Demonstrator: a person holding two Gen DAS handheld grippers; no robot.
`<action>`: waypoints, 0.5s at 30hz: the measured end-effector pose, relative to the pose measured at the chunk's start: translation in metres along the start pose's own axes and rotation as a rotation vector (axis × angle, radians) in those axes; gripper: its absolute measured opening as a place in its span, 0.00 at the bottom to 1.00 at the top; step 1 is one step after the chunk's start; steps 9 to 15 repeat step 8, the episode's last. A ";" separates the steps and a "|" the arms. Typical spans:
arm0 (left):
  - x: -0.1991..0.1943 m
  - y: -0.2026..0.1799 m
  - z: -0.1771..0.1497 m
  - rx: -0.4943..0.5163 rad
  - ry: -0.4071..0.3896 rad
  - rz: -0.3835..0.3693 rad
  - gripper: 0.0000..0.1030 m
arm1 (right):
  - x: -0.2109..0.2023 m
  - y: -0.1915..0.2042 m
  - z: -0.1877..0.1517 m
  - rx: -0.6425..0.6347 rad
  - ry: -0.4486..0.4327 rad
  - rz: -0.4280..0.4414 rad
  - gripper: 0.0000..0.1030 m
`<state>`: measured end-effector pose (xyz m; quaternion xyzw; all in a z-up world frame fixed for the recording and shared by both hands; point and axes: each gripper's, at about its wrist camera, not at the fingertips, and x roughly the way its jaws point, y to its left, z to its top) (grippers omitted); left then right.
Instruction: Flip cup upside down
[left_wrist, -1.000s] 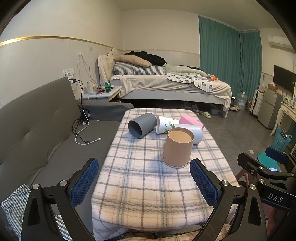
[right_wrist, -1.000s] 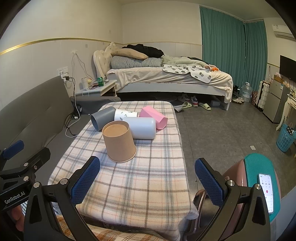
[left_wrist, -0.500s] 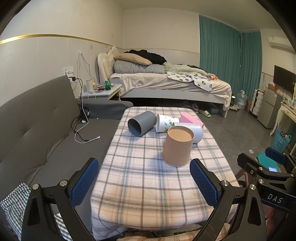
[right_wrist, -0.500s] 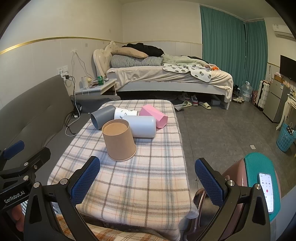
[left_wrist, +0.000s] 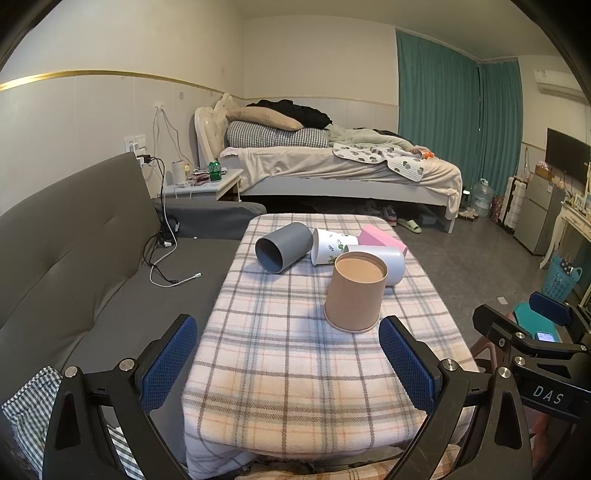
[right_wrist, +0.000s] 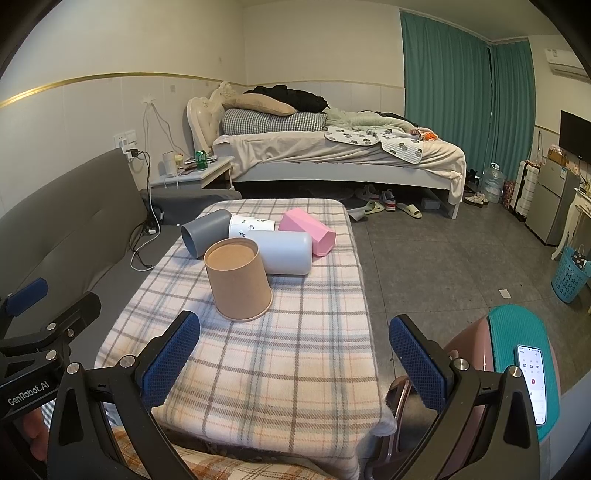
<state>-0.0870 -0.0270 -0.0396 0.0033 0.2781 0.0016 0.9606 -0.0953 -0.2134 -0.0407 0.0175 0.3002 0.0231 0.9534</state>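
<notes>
Both pairs of blue-padded fingers are hanging wide open and holding nothing at the near edge of the desk: the left gripper (left_wrist: 288, 363) is facing the plaid cloth head-on, while the right gripper (right_wrist: 295, 363) is sitting off the desk's right corner, its right finger over the floor.

Just ahead, the brown paper cup (left_wrist: 355, 290) is standing alone on the plaid-covered desk (left_wrist: 295, 369), wide mouth down and flat base up, apparently already inverted, its long axis upright. It is lying ahead and slightly right of the left fingers, and ahead and to the left of the right fingers (right_wrist: 170, 363); neither gripper is touching it, and the left one appears the nearer and more squarely aligned.

Behind it, four more cups are lying on their sides in a touching cluster: a grey cup (left_wrist: 283, 247) with its open mouth facing the camera, a white leaf-printed cup (left_wrist: 332, 246), a pale blue cup (left_wrist: 388, 264) lying crosswise just behind the brown one, and a pink faceted cup (right_wrist: 308, 230) farthest right. Judging by this layout, any of these would be the next candidate for flipping, and each is calling for a reach past the brown cup.

A grey sofa (left_wrist: 74, 236) is flanking the desk on the left.
</notes>
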 end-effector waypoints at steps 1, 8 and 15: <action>0.000 0.000 0.000 0.000 0.000 0.000 0.99 | 0.001 0.000 0.001 -0.001 -0.001 -0.001 1.00; 0.001 0.002 0.001 0.000 -0.006 0.009 0.99 | 0.000 0.000 0.000 0.000 0.000 -0.001 1.00; 0.001 0.002 0.001 0.000 -0.006 0.009 0.99 | 0.000 0.000 0.000 0.000 0.000 -0.001 1.00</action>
